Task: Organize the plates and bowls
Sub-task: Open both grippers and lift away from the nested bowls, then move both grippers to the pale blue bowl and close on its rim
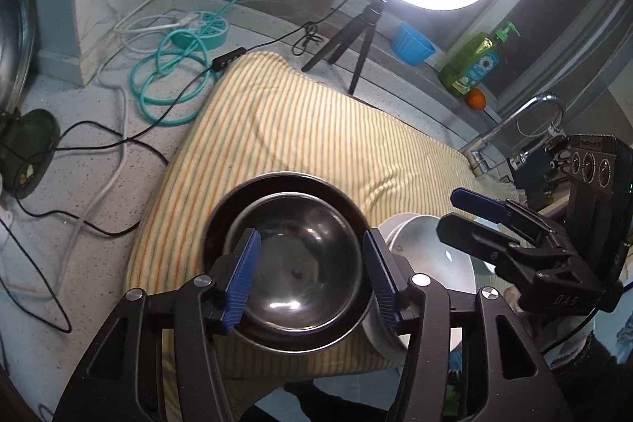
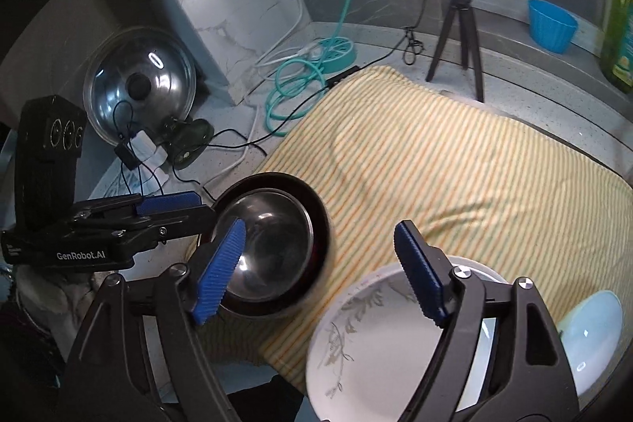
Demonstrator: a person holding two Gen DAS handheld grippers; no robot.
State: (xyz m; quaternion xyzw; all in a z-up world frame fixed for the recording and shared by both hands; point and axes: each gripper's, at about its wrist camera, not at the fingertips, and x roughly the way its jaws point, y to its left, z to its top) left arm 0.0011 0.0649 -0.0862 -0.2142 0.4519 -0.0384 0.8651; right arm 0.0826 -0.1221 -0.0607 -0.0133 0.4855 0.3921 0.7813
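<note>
While the striped towel (image 1: 316,129) covers the counter, a dark plate (image 1: 221,220) at its near left edge carries a steel bowl (image 1: 300,263), a white floral bowl (image 2: 368,343) sits to its right, and the left gripper (image 1: 310,275) and right gripper (image 2: 320,271) hover released, grasping nothing

The left gripper (image 1: 310,279) hangs with jaws apart over a steel bowl (image 1: 294,275) nested in a dark bowl (image 1: 221,216) on the striped towel (image 1: 316,129).
</note>
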